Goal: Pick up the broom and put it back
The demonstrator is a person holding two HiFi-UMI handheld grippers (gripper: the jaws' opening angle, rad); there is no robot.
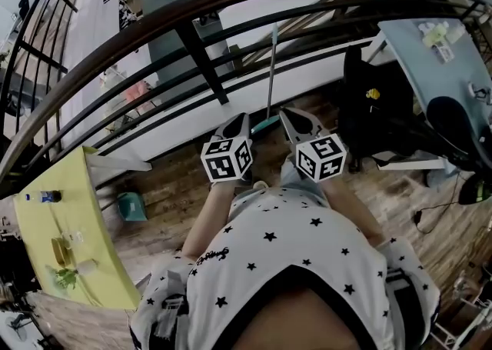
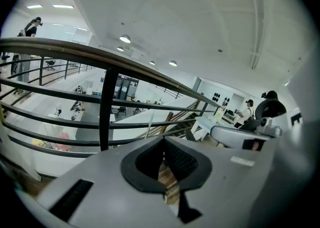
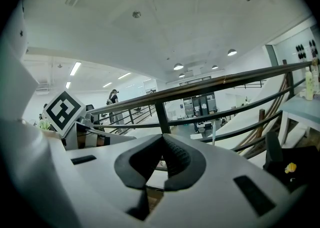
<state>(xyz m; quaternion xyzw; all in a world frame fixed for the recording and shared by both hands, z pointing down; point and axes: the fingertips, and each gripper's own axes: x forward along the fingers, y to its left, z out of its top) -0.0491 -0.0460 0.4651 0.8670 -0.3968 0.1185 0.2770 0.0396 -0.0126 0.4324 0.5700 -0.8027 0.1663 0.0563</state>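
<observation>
the left gripper (image 1: 244, 118) and right gripper (image 1: 286, 113) are both clenched and empty, the broom (image 1: 270, 71) leans on the railing (image 1: 201, 60) just ahead, so pickup appears not yet begun: next, open one gripper and reach for it.

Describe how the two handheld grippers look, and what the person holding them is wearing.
Both the left gripper and right gripper have pale grey, pointed bodies with black ribbed pads. Each carries a white cube printed with black square markers. The person wears a white top scattered with black stars.
</observation>
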